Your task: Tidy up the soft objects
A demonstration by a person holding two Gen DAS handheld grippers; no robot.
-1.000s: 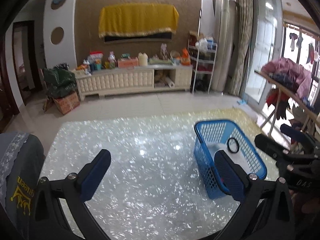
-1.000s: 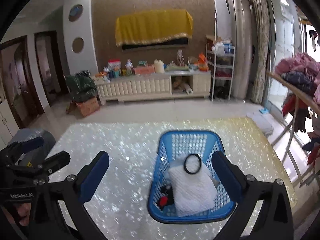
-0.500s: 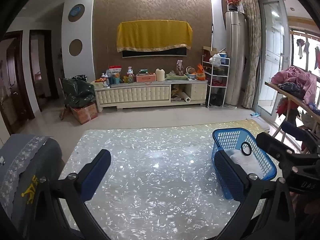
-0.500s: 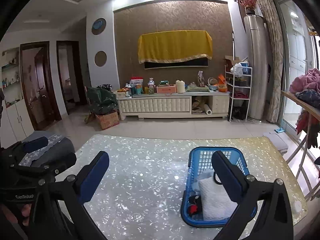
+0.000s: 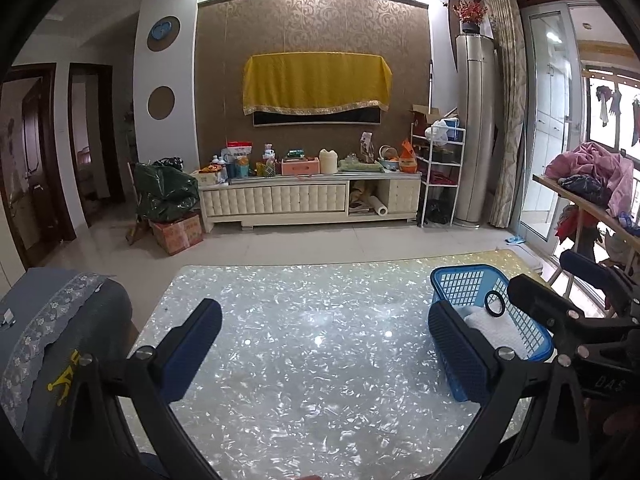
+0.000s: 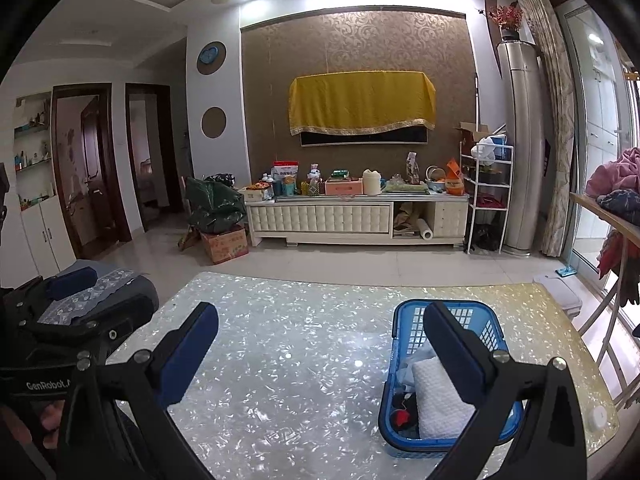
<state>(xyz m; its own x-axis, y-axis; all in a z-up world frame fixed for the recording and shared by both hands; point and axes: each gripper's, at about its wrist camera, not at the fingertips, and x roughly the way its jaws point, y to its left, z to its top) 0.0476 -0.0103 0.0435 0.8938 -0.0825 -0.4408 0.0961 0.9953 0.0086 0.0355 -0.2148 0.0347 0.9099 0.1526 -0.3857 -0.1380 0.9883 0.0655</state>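
A blue plastic basket (image 6: 404,364) (image 5: 464,284) stands on the right side of the shiny pearl-patterned table (image 6: 280,368) (image 5: 312,344). Inside it lie a folded white towel (image 6: 436,404) (image 5: 496,328), a black hair ring (image 5: 495,304) and a small black and red item (image 6: 402,412). My left gripper (image 5: 324,344) is open and empty, held above the table's near edge. My right gripper (image 6: 324,344) is open and empty too, its right finger in front of the basket. In the left wrist view the right gripper's body (image 5: 576,312) shows beside the basket.
A grey cushioned chair back with lace trim (image 5: 52,320) (image 6: 100,284) stands at the table's left edge. Beyond the table are a tiled floor, a white TV cabinet (image 6: 344,216) and a cardboard box (image 6: 224,244). A rack with clothes (image 5: 592,176) is at the right.
Both grippers have tilted up and drawn back from the table. The basket now sits lower and farther right in each view. Both stay open and empty.
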